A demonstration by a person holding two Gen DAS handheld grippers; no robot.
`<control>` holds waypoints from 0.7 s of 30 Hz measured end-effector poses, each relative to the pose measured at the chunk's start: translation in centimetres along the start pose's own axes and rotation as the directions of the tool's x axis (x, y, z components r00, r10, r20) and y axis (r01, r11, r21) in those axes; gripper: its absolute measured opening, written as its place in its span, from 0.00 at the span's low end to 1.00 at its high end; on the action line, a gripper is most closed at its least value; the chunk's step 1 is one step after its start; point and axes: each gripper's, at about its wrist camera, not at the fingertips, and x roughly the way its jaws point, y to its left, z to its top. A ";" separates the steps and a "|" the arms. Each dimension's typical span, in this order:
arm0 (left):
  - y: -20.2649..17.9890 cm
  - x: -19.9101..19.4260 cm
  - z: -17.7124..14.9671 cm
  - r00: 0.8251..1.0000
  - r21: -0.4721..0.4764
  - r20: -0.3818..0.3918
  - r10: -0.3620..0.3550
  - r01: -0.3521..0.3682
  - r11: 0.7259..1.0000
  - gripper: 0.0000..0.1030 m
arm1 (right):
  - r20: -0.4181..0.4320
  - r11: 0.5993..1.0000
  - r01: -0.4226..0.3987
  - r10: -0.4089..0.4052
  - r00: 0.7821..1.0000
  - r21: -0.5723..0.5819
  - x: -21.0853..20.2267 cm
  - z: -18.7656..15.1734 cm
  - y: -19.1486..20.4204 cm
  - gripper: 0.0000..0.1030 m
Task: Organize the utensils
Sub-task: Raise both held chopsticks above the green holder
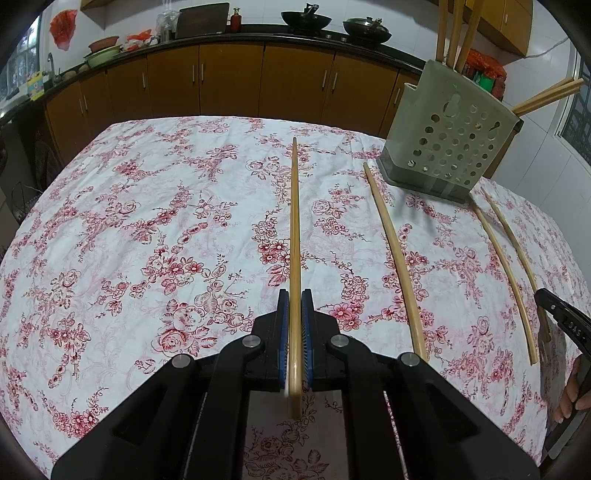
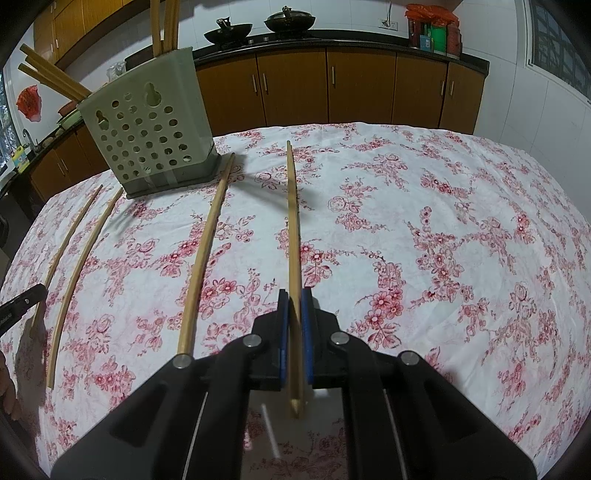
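My left gripper is shut on a long wooden chopstick that points away over the floral tablecloth. My right gripper is shut on another chopstick, also pointing away. The grey perforated utensil holder stands at the far right in the left wrist view and at the far left in the right wrist view, with several chopsticks standing in it. Three loose chopsticks lie on the cloth: one near the holder's front and two further right. They also show in the right wrist view.
The table has a white cloth with red flowers. Brown kitchen cabinets and a dark counter with woks run behind it. The other gripper's tip shows at the right edge and, in the right wrist view, at the left edge.
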 end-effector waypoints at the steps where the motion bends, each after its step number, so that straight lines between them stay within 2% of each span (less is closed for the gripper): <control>1: -0.1 0.0 -0.1 1.000 0.005 0.000 0.006 -0.006 1.000 0.08 | 0.000 1.000 -0.002 0.002 1.000 -0.001 -0.1 -0.1 0.0 0.09; 21: -0.2 -0.4 -0.5 1.000 0.011 -0.003 0.008 -0.008 1.000 0.08 | -0.001 1.000 -0.022 0.022 1.000 0.005 -0.4 -0.3 -0.2 0.09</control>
